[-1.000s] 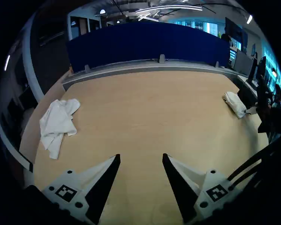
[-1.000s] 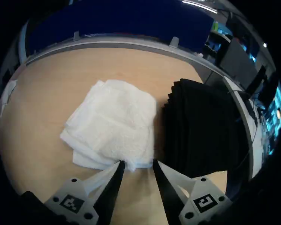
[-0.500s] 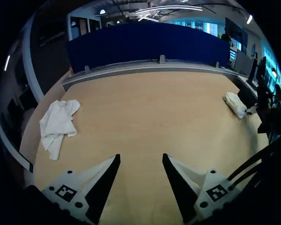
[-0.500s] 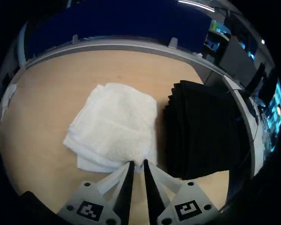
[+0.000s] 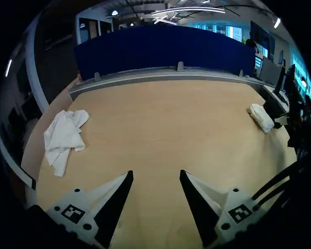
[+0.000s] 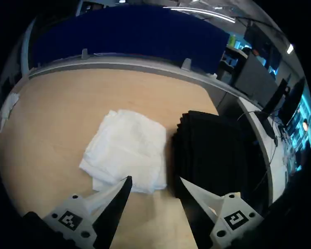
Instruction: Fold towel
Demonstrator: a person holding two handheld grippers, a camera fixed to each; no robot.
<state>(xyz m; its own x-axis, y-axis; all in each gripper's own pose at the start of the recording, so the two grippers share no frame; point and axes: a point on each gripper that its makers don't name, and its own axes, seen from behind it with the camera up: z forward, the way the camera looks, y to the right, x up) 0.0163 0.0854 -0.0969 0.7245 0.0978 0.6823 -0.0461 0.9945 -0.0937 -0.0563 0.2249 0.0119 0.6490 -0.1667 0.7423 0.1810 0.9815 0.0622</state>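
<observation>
White wedge-shaped fingers (image 6: 101, 196) with black inner faces stand apart on the right tool (image 6: 155, 178), released and grasping nothing. Just beyond its tips lies the folded towel (image 6: 128, 155), a soft terry square, flat on the pale wood tabletop (image 6: 72, 108). A black layered stack (image 6: 213, 157) sits just beside it. The left tool (image 5: 155, 172) is likewise spread open over bare wood, well apart from a crumpled towel (image 5: 64, 135). A dark blue partition (image 5: 164, 50) lines the far edge.

**Left tool (image 5: 155, 171) and right tool (image 6: 155, 178): fingers apart, nothing gripped**

I see my left tool's two fingers spread wide, with bare space between the tips. My right tool angles downward, its fingers parted just as wide and pressing on nothing.
</observation>
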